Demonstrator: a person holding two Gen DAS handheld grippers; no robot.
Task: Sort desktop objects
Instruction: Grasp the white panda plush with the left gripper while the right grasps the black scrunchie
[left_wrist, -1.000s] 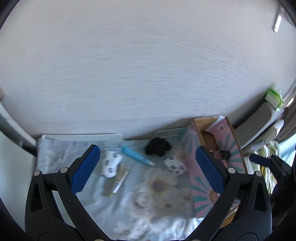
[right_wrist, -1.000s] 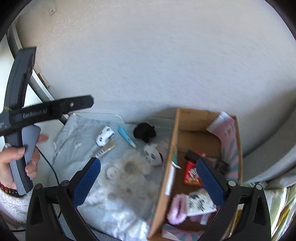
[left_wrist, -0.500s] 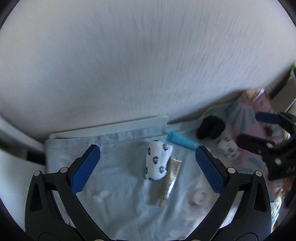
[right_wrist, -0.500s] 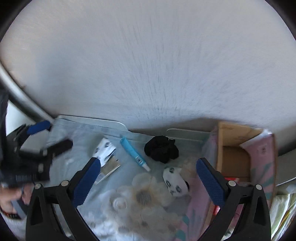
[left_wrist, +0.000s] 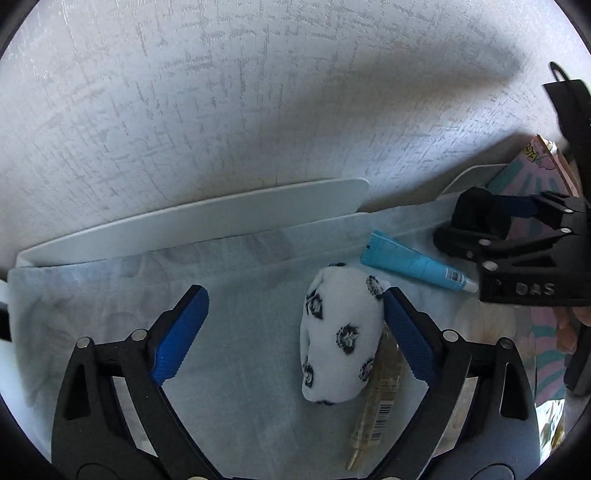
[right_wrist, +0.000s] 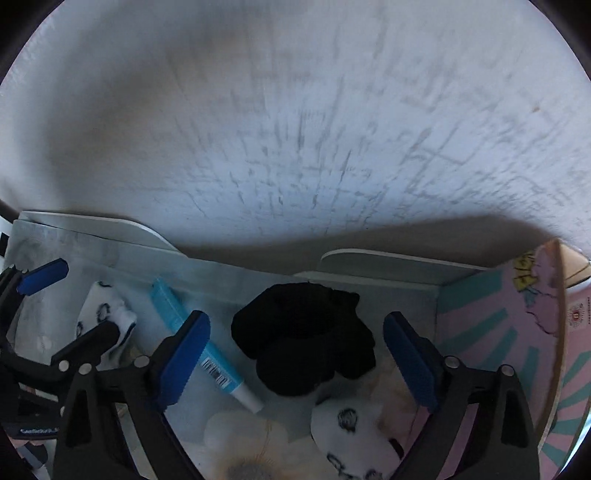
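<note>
While its jaws are closing from wide, the left gripper hangs over the pale cloth, and the white rolled sock with dark prints lies between the pads against the right one (touching or just beside, I cannot tell), with a beige tube alongside it. The right gripper, jaws also closing, has the black scrunchie between its pads, not yet pressed; a blue tube lies beside its left pad, and the pink-and-teal box stands at the right.
</note>
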